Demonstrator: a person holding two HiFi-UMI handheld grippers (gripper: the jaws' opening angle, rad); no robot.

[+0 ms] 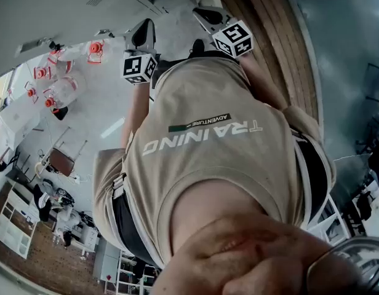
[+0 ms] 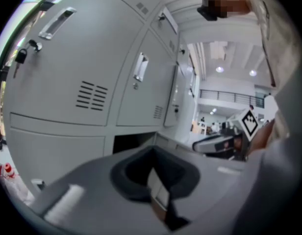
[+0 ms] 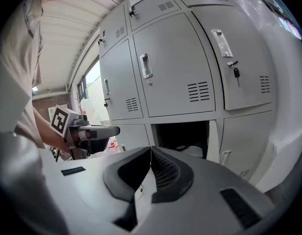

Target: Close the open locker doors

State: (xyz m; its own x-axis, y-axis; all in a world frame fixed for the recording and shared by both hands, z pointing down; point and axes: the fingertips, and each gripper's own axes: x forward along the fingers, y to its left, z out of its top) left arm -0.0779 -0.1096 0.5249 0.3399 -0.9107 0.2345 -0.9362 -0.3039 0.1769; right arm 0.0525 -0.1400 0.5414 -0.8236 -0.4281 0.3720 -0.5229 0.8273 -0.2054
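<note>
Both tools hang in front of the bank of pale grey sheet-metal lockers [image 3: 175, 77], touching nothing. The right tongs [image 3: 151, 150] are pressed together with nothing between them. The left tongs [image 2: 152, 152] look the same, closed and empty. What I have to deal with is the dark open compartment [image 3: 183, 136] in the lower row. It sits straight ahead of the right tongs and slightly left of where the left tongs point. The upper doors all look flush.

My worry is the door itself. I can't make out its leaf in either gripper view, so I can't tell which side it hinges on. Pushing blind could send me into the frame or the opening rather than onto the panel. Closed tips make a small, hard contact on smooth painted metal, so a push off-square would likely skid. The small dark key [image 3: 237, 72] hanging from a lock above and right of the opening could snag if I sweep high. A fast shove might make the door bounce back ajar. The head view shows mostly the person's beige T-shirt [image 1: 220, 165], so it gives me little help in aiming.
</note>
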